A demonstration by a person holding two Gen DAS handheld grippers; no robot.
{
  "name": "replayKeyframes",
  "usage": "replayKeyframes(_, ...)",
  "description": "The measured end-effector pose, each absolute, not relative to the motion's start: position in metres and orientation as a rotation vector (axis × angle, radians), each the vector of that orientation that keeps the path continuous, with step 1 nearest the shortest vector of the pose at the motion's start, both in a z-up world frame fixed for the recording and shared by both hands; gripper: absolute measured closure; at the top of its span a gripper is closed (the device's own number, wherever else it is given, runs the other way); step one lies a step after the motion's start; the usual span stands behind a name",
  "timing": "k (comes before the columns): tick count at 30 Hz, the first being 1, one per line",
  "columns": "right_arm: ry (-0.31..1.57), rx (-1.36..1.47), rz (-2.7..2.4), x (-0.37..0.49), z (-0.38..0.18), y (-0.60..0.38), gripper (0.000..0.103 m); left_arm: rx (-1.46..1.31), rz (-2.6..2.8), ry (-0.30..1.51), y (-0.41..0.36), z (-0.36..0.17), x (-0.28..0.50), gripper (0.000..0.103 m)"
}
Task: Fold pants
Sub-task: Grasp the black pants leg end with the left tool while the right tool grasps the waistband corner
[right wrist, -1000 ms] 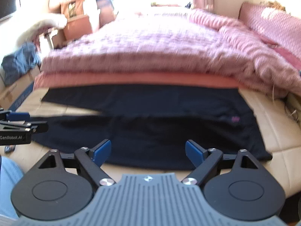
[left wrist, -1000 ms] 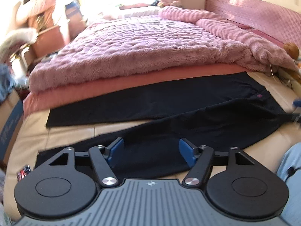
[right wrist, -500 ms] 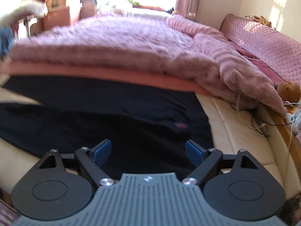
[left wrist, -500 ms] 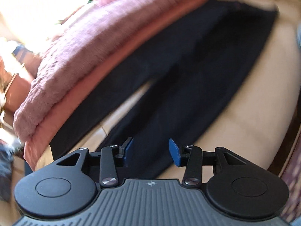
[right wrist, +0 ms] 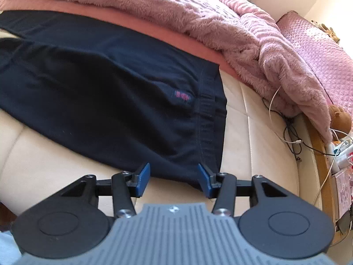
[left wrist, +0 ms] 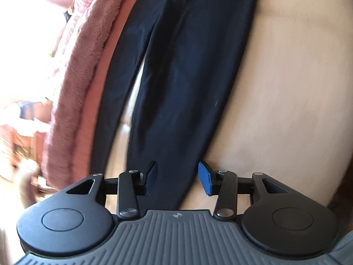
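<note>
Dark navy pants (left wrist: 183,70) lie spread flat on a cream mattress (left wrist: 275,88), legs apart. In the left wrist view my left gripper (left wrist: 177,180) is open, its blue pads straddling the hem end of the near leg, close above it. In the right wrist view the pants (right wrist: 99,92) show their waistband (right wrist: 207,119) and a small red logo (right wrist: 182,95). My right gripper (right wrist: 174,181) is open, just over the near corner of the waistband. Neither gripper holds cloth.
A fluffy pink blanket (right wrist: 198,22) over an orange-pink sheet (right wrist: 141,25) borders the pants on the far side; it also shows in the left wrist view (left wrist: 83,66). White and black cables (right wrist: 286,119), a brown plush toy (right wrist: 339,117) and a wooden bed edge (right wrist: 320,145) lie at the right.
Both grippers dropped and moved outward: the left swung over the near leg's hem, the right over the waistband corner. The left jaws narrowed, then opened again. The pants have not moved.
</note>
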State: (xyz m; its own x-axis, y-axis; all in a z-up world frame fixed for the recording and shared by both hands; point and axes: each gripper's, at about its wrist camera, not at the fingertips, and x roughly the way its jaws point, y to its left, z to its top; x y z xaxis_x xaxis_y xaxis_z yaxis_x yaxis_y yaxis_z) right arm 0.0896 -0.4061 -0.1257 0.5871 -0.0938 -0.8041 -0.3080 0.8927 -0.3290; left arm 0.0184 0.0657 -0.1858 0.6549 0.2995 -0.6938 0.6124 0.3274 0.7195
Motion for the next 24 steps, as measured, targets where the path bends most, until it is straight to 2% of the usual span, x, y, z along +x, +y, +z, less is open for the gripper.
replayKeyframes(4,0.982,-0.514,0.139,0.094,-0.139,-0.407,0.059,1.309,-0.162,0.894,0.073,-0.197,0.025,0.058)
replayKeyframes(6,1.003,-0.549,0.143,0.096,-0.146,-0.409,0.059,1.266,-0.114,0.909,0.074,-0.197,0.032,0.069)
replayKeyframes(8,1.03,-0.576,0.144,0.099,-0.152,-0.414,0.059,1.203,-0.072,0.937,0.074,-0.196,0.04,0.09)
replayKeyframes(11,1.043,-0.611,0.159,0.099,-0.154,-0.418,0.059,1.066,-0.027,0.952,0.076,-0.184,0.051,0.1)
replayKeyframes(18,0.99,-0.876,0.322,0.089,-0.154,-0.416,0.06,0.726,0.067,0.957,0.099,-0.137,0.079,0.101)
replayKeyframes(21,0.992,-0.979,0.384,0.087,-0.159,-0.418,0.067,0.686,0.085,0.949,0.103,-0.126,0.084,0.101)
replayKeyframes(24,0.978,-1.077,0.418,0.087,-0.166,-0.419,0.068,0.677,0.104,0.944,0.1,-0.122,0.089,0.101)
